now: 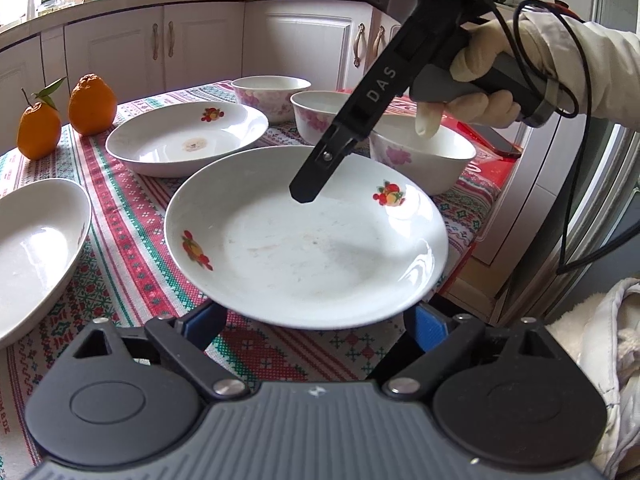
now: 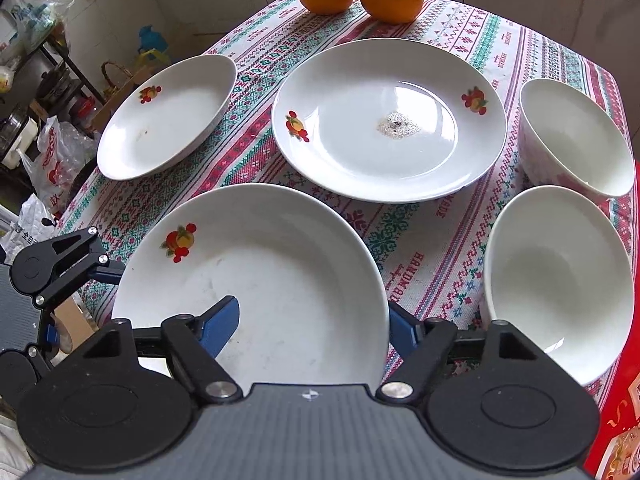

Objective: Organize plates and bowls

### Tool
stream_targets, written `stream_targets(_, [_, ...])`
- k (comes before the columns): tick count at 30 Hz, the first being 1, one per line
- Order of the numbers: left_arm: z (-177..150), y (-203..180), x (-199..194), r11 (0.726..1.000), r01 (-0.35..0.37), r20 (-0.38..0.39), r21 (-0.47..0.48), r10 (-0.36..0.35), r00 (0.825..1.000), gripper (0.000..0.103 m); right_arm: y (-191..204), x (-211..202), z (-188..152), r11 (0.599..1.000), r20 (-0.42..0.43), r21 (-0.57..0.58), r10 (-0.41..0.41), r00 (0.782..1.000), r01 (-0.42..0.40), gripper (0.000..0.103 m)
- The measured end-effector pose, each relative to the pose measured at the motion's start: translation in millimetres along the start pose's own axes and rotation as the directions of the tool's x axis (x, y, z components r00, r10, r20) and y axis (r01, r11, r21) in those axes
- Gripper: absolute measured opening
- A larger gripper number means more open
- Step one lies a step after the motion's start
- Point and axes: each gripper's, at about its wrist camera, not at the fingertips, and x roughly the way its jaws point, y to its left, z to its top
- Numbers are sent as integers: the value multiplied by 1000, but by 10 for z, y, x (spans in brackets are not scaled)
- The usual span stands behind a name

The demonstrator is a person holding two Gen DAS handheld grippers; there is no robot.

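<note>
Plates and bowls lie spread over the clothed counter (image 2: pixel 420 240), none stacked yet, so we judge the sorting barely begun; the step in hand is taking hold of the nearest plate (image 2: pixel 256 280). The right tongs (image 2: pixel 310 324) stand apart and straddle its rim, one finger (image 2: pixel 220 320) over the well, the other just outside the edge, not yet pinching. The left tongs (image 1: pixel 316 320) are also apart, tips hidden under the opposite rim, and we cannot tell whether they touch. Next we need the right tongs to close on the rim, then lift the plate level and carry it onto the middle plate (image 2: pixel 388 120); the two bowls (image 2: pixel 560 280) beside it call for care.
</note>
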Motion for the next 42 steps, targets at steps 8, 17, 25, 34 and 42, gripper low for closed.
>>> stream_targets(8, [-20, 50, -66, 1000, -25, -9, -3, 25, 1000, 94, 41, 53, 69, 1000, 3, 4, 29, 1000, -29, 82])
stream_targets(17, [-12, 61, -37, 1000, -13, -14, -14, 13, 1000, 94, -1, 161, 87, 998, -11, 11, 68, 998, -68, 82])
stream_targets(25, [-15, 95, -81, 1000, -18, -14, -24, 17, 1000, 94, 32, 94, 91, 997, 12, 11, 82, 997, -82, 82])
stream_targets(34, [49, 203, -306, 997, -54, 14, -47, 55, 998, 94, 196, -31, 275, 995, 61, -24, 101, 993, -100, 82])
stream_targets(42, [49, 491, -584, 987, -125, 28, -101, 129, 991, 94, 479, 45, 672, 986, 81, -104, 142, 987, -133, 82])
